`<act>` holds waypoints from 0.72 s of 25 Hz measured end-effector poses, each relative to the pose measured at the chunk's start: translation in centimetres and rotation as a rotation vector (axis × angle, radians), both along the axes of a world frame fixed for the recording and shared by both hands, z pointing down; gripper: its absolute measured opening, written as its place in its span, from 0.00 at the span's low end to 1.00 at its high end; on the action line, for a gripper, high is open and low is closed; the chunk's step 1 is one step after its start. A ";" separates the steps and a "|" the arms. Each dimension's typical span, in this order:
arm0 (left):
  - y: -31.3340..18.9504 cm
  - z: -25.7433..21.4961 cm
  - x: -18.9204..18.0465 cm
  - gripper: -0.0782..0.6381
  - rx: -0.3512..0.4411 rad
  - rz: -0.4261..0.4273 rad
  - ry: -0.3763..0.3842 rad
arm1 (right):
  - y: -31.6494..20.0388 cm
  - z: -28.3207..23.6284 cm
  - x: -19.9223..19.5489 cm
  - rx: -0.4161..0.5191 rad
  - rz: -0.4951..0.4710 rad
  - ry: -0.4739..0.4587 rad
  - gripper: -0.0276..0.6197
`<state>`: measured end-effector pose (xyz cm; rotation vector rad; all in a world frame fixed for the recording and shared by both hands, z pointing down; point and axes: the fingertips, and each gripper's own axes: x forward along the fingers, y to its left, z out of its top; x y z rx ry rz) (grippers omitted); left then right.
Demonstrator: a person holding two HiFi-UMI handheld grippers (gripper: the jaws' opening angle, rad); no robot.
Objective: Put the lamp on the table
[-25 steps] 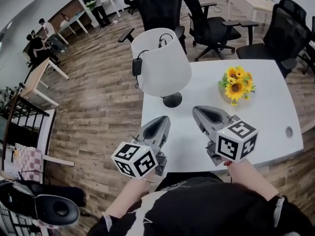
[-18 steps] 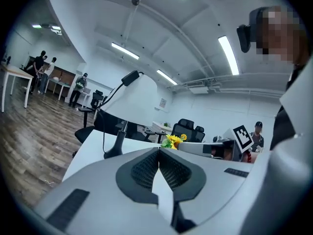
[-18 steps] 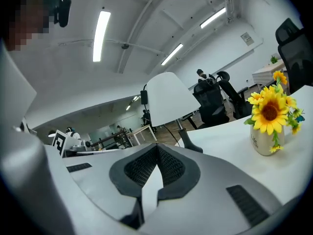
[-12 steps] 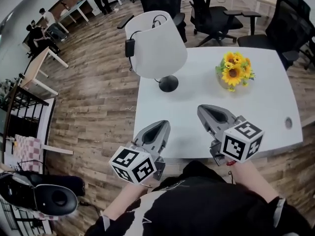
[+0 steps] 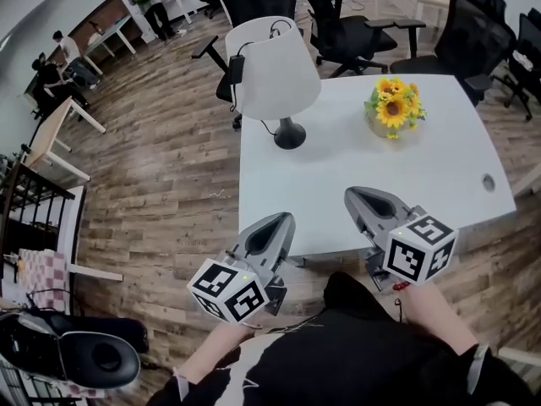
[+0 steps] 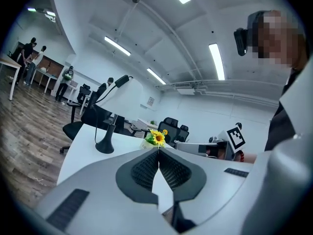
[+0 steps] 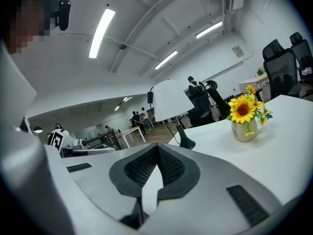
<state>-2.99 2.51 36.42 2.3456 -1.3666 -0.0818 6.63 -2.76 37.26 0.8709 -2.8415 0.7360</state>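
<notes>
The lamp (image 5: 275, 79) with a white shade and black base (image 5: 289, 135) stands upright on the white table (image 5: 338, 184) near its far left corner; its base (image 6: 104, 145) and shade (image 7: 168, 98) show in the gripper views too. A black plug hangs on its cord beside the shade. My left gripper (image 5: 279, 223) hovers at the table's near edge, shut and empty. My right gripper (image 5: 359, 197) is over the near part of the table, also shut with nothing held. Both are well back from the lamp.
A pot of yellow sunflowers (image 5: 391, 108) sits on the table's far side. A cable hole (image 5: 488, 182) is near the right edge. Black office chairs (image 5: 338, 15) crowd behind the table. People stand at desks (image 5: 59, 134) on the far left.
Both grippers have drawn back toward me from the lamp, and the view has shifted so the table sits farther off. The lamp has stayed standing on the table.
</notes>
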 end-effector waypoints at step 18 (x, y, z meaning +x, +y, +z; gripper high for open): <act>15.7 -1.7 -6.9 0.13 0.053 0.100 0.040 | 16.7 -1.5 -4.1 0.030 0.139 0.036 0.07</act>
